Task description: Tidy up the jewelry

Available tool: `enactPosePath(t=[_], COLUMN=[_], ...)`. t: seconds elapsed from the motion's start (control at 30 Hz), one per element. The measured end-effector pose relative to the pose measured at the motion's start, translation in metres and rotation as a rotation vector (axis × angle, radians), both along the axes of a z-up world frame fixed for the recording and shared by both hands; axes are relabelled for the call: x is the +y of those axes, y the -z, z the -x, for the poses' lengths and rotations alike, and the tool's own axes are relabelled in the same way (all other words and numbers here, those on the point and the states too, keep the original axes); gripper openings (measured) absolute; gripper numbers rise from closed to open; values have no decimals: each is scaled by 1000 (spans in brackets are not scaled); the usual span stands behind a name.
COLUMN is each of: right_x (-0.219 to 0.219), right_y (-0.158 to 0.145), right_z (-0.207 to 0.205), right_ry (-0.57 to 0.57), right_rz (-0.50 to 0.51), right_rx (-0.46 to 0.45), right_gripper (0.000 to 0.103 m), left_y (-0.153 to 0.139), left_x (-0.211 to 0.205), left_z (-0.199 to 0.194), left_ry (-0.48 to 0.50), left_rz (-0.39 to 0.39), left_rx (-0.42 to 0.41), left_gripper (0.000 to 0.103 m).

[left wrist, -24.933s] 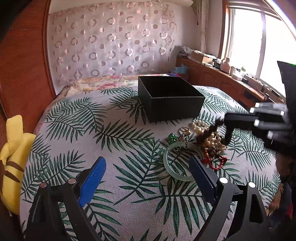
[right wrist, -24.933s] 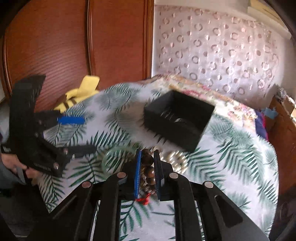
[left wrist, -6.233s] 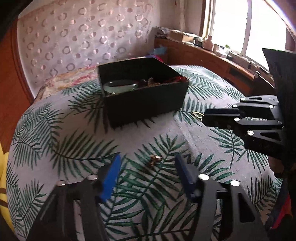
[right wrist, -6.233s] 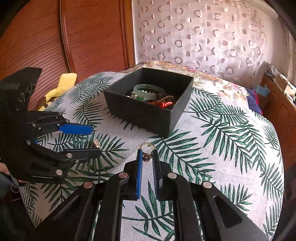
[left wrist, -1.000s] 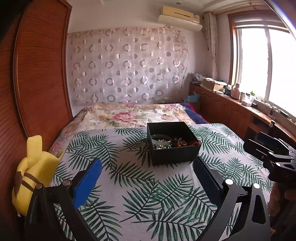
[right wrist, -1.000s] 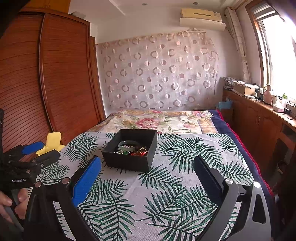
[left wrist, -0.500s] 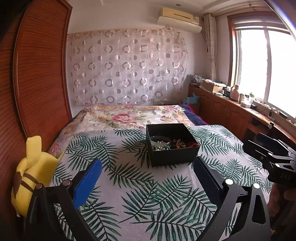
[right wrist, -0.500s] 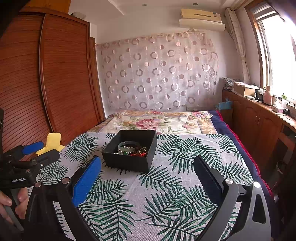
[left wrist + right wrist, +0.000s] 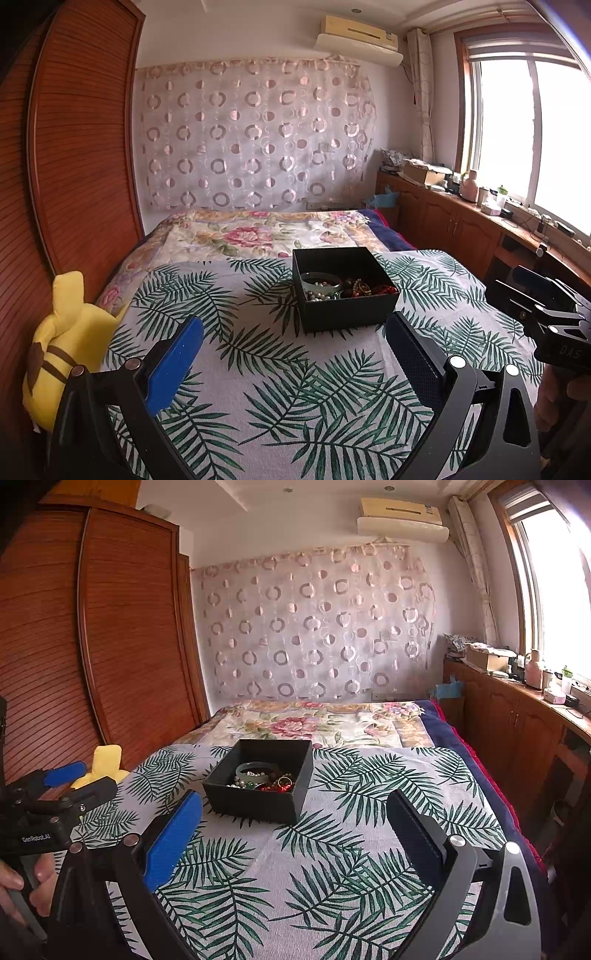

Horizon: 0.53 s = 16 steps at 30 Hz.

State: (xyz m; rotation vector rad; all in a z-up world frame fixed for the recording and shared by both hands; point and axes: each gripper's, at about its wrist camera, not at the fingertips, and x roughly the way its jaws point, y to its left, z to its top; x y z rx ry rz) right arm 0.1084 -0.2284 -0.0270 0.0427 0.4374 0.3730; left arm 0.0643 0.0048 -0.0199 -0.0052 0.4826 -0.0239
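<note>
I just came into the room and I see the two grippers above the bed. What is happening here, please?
A person holds a two-finger gripper in each hand over the palm-leaf bedspread. The left gripper and the right gripper are both open and hold nothing. The jewelry, including a pale green bangle, beads and a red piece, lies inside the open black square box in the middle of the bed. No jewelry shows on the spread itself, so the tidying looks finished.

Both wrist cameras are looking forward over the bed (image 9: 258,369) from its foot, side by side, sharing the black box (image 9: 347,310) (image 9: 255,805).
</note>
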Motion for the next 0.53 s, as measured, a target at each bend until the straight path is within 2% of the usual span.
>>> enactPosePath(t=[0.53], right_x=[1], right_y=[0], right_z=[0], right_ry=[1], right_rz=[0], right_rx=[0], right_gripper=[100], left_y=[-6], left_x=[-1], left_z=[1], left_ry=[-2], left_rz=[4], left_rx=[-2], left_gripper=[95])
